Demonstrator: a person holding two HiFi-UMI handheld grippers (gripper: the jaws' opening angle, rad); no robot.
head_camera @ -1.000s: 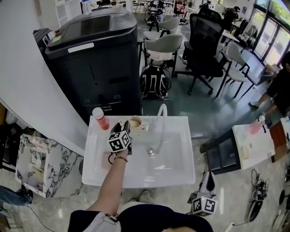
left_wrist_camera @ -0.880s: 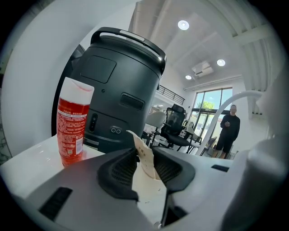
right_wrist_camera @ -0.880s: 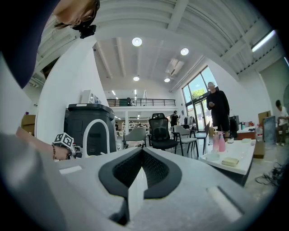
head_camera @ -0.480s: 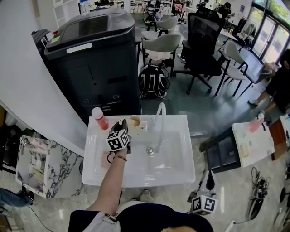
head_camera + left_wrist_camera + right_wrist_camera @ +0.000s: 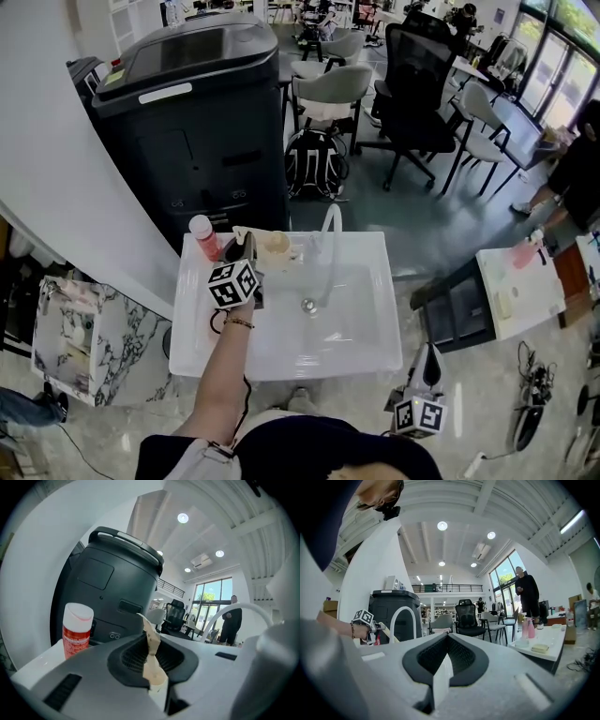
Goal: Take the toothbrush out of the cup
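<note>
My left gripper [image 5: 245,247] hangs over the back left of the white sink [image 5: 281,352], shut on a cream toothbrush [image 5: 253,232]. In the left gripper view the brush's handle [image 5: 152,651] stands pinched between the two jaws and sticks up past them. The beige cup [image 5: 277,247] stands on the sink's back ledge, just right of that gripper. Whether the brush's far end still reaches into the cup I cannot tell. My right gripper [image 5: 428,367] hangs low at the right, off the sink, its jaws [image 5: 442,670] shut on nothing. From there the toothbrush [image 5: 389,636] slants down from the left gripper.
A red bottle with a white cap [image 5: 205,236] stands on the ledge left of the cup. A white arched faucet [image 5: 328,251] rises at the sink's middle. A tall black bin [image 5: 192,122] is behind the sink. Chairs and a person [image 5: 528,595] are farther right.
My left gripper has risen from the cup with the toothbrush in its jaws and drifted a little left. The right gripper has stayed where it was.
</note>
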